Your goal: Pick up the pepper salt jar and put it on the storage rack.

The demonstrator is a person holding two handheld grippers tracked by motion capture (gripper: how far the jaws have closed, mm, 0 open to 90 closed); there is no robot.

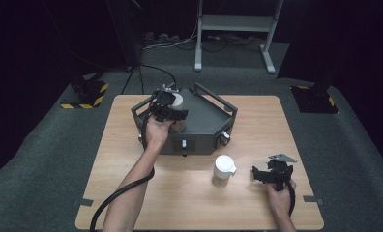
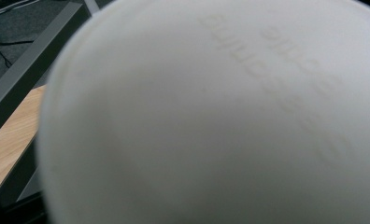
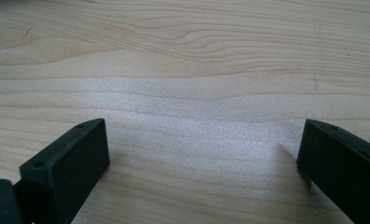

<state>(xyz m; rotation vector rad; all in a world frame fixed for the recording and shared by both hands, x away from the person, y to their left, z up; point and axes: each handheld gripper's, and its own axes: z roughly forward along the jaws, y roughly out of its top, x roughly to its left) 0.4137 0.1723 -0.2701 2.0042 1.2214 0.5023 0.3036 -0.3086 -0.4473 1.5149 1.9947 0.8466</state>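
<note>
The left gripper [image 1: 172, 107] is over the rear left corner of the dark grey tray [image 1: 206, 123], which sits at the far edge of the tabletop [image 1: 180, 203], left of its middle; its jaws are clamped on a white paper cup [image 1: 178, 100], as closed as they get on it; the cup lies right at the jaw tips, on their far side, above the tray's inner floor near the left wall; in the left gripper view the cup [image 2: 211, 121] is pressed up against the lens, blurred, with faint embossed lettering across its white face; whether that face is its wall or its base I cannot tell, so which way its mouth points and how its long axis runs stay unclear.

A second white cup with a lid [image 1: 223, 170] stands upright near the middle of the tabletop, in front of the tray's front panel, long axis vertical, lid on top; it is to the left of the right gripper [image 1: 272, 176] and apart from it; that gripper rests near the front right corner, its jaws spread wide over bare wood [image 3: 192, 93], nothing between them.
</note>
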